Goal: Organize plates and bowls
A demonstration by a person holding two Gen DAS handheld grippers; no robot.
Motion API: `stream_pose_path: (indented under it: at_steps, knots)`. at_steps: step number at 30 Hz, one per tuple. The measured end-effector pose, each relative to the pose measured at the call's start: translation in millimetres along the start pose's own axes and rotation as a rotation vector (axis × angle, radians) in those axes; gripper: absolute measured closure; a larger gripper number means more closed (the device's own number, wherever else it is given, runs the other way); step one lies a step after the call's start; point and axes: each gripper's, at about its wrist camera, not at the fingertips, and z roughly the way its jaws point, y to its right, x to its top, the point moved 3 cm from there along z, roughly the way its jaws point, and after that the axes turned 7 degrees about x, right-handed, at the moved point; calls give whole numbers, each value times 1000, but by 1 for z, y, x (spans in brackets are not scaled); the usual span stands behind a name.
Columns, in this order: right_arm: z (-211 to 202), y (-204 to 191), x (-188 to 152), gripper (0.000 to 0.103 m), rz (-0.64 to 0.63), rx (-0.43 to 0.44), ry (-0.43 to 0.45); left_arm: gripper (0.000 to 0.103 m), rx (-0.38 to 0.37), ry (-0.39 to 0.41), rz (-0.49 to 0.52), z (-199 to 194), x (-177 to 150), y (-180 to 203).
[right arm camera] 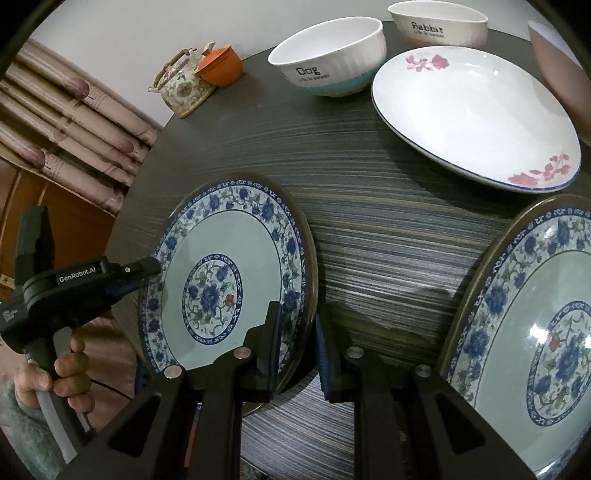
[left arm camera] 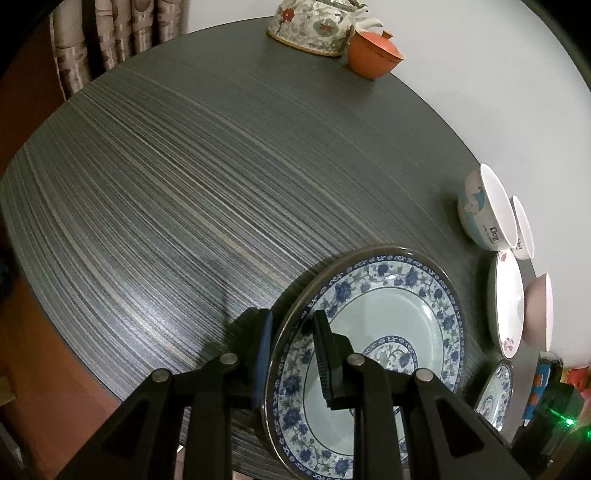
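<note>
Both grippers, left gripper (left arm camera: 291, 354) and right gripper (right arm camera: 295, 350), part-open, straddle opposite rims of the blue-floral plate (right arm camera: 229, 273) at the desk (right arm camera: 369, 236) edge; close evenly before lifting.

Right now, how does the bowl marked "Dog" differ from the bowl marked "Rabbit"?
The Dog bowl has a teal band around its base; the Rabbit bowl has a pinkish one. In the right wrist view the Dog bowl stands left of and nearer than the Rabbit bowl, close to the pink-flowered white plate, and shows its whole rim, while the Rabbit bowl is partly cut off at the top. Both are white, upright and empty as far as their insides show, with dark lettering.
</note>
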Motion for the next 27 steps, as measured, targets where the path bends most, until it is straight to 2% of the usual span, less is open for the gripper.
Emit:
stream_pose_path:
  at_steps: [3,5,8,11,12,15,18,22,27]
  knots:
    - [-1,1,0,84,4,3,0,80,-4,5,-14,0,0,-3]
    - [-2,4,0,79,10,3,4,80,-11,16,-25,-3,1,-6]
    - [-8,5,-1,78,11,14,17,80,-17,96,-22,-14,4,-8]
    - [-16,5,-3,78,3,13,32,80,3,228,20,-34,6,-3]
    - [-20,5,-3,78,1,14,39,79,8,280,47,-42,6,2]
    - [-31,6,-4,78,-5,19,64,75,-7,363,118,-55,2,16]
    - [-43,7,-5,78,-11,27,80,75,-21,404,197,-63,-5,31]
    - [-59,11,-10,78,-6,39,99,75,-3,447,271,-71,-19,50]
    - [-83,20,-19,78,-3,34,130,74,-38,479,393,-81,-45,84]
